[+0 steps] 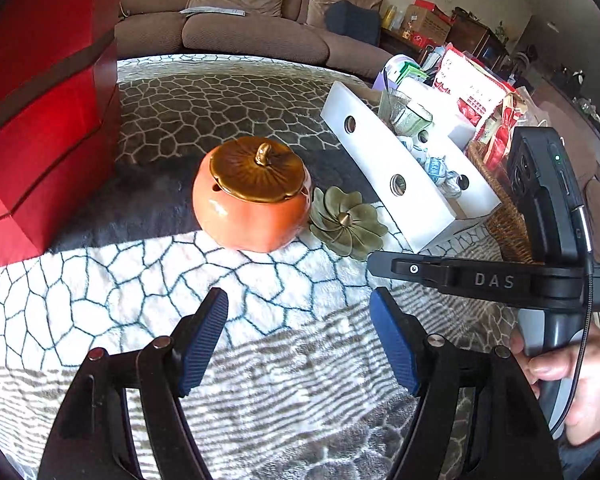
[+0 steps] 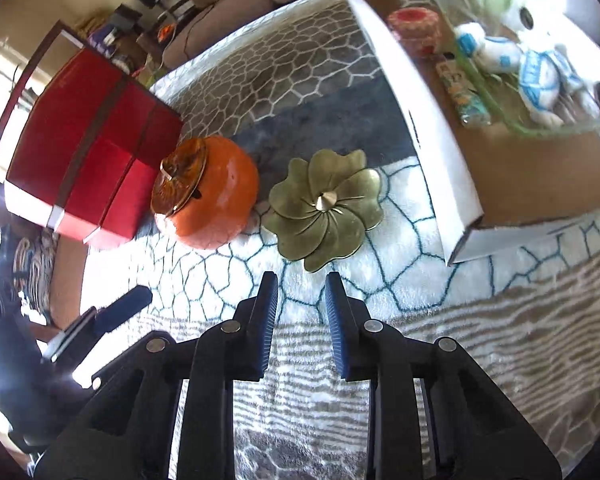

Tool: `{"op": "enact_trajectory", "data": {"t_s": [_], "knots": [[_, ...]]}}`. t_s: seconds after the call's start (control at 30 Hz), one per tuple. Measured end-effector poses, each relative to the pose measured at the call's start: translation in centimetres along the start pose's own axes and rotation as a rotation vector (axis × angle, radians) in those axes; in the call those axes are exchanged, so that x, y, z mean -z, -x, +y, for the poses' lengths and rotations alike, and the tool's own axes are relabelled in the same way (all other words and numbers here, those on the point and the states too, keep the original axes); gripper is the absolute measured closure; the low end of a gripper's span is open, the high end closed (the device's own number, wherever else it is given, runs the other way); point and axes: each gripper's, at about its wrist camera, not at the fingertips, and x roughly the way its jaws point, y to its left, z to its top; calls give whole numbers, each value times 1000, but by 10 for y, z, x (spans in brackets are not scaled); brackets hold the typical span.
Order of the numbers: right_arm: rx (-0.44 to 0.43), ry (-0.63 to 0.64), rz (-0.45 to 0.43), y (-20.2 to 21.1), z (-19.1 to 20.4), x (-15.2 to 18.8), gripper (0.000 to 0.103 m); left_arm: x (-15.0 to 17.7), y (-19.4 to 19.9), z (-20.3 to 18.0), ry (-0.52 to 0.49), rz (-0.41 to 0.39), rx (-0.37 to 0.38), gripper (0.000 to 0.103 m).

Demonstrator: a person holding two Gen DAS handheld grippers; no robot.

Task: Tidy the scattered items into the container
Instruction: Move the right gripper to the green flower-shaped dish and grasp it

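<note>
"DAS" on right gripper (image 1: 384,264)

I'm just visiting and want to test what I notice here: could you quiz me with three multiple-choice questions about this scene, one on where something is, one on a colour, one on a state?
1. Where does the brass flower dish lie?
A. Inside the white box
B. On the blanket between the pumpkin jar and the white box
C. On top of the red box

2. What colour is the pumpkin jar's body?
A. Orange
B. Blue
C. White

3. How are the two grippers?
A. Both open and empty
B. Left shut on the jar
C. Right shut on the dish

Answers: 1 B, since the dish rests on the blanket beside the jar, short of the white box. 2 A, orange under a brown lid. 3 A, since the left gripper and right gripper each show a gap with nothing between the pads.
</note>
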Motion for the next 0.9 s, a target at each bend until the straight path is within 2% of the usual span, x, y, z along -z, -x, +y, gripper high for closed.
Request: {"op": "enact_trajectory", "data": {"t_s": [0.07, 0.13, 0.2, 0.33, 0.57, 0.7, 0.9], "knots": [[11, -89, -40, -5, -12, 4, 80, 1, -2, -1, 11, -8, 2, 29], [-16, -178, -82, -9, -24, 5, 86, 2, -2, 0, 26, -16, 7, 29], [-25, -232, -148, -10, -30, 4, 87, 3, -2, 2, 44, -24, 21, 29], [11, -241, -217, -17, -27, -2, 88, 4, -8, 2, 40, -17, 29, 29], [73, -229, -276, -21, -23, -7, 96, 4, -11, 4, 50, -12, 60, 29], [44, -237, -266, -17, -25, -7, 97, 4, -14, 6, 57, -7, 65, 29], [-31, -269, -173, -8, -41, 3, 98, 3, -21, 11, 98, 5, 89, 29]]}}
